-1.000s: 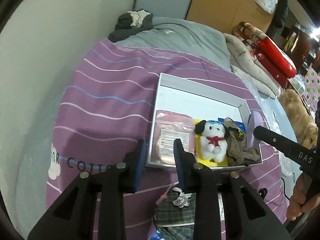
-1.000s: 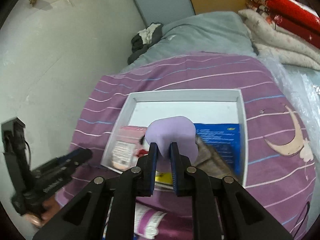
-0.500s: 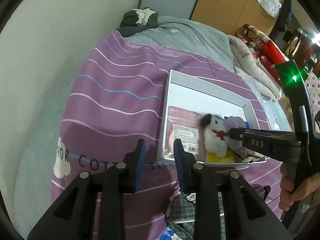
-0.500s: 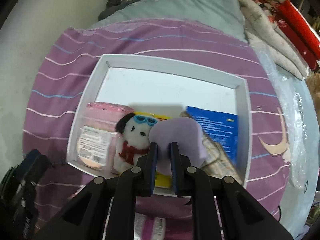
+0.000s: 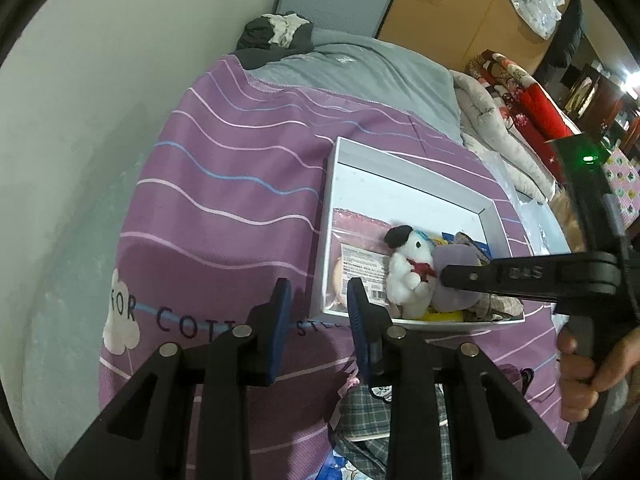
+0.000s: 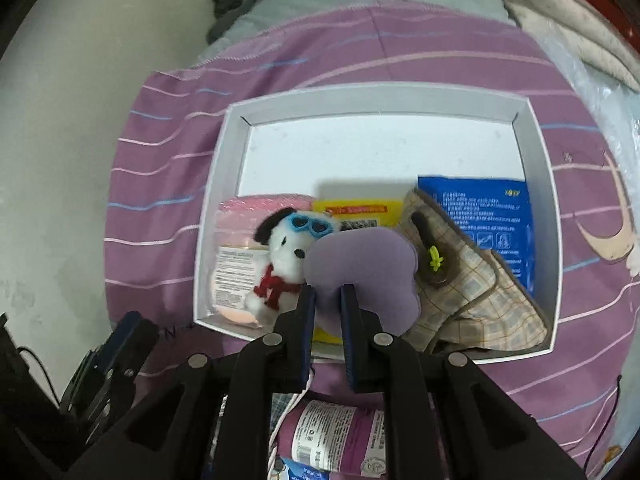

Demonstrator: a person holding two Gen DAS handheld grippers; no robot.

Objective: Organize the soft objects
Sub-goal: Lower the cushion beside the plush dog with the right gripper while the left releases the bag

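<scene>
A white tray (image 6: 224,184) lies on the purple striped bedspread. My right gripper (image 6: 327,300) is shut on a soft lilac pad (image 6: 364,268), which hangs low over the tray's near side, between the white plush dog (image 6: 286,256) and a checked fabric pouch (image 6: 468,280). A pink packet (image 6: 240,240), a yellow packet (image 6: 356,210) and a blue packet (image 6: 484,208) also lie in the tray. In the left wrist view the lilac pad (image 5: 456,276) sits beside the plush dog (image 5: 408,268). My left gripper (image 5: 316,304) hovers open and holds nothing, just short of the tray's (image 5: 420,184) near left corner.
Plaid fabric items (image 5: 360,412) and a purple-labelled pack (image 6: 332,436) lie on the bedspread in front of the tray. A grey blanket (image 5: 360,68) and folded quilts (image 5: 516,96) lie beyond. A wall (image 5: 80,120) runs along the left. A hand (image 5: 592,368) holds the right gripper's handle.
My right gripper has carried the lilac pad forward and down over the tray, tilting steeper, until it sits next to the plush dog. The left gripper has barely moved.
</scene>
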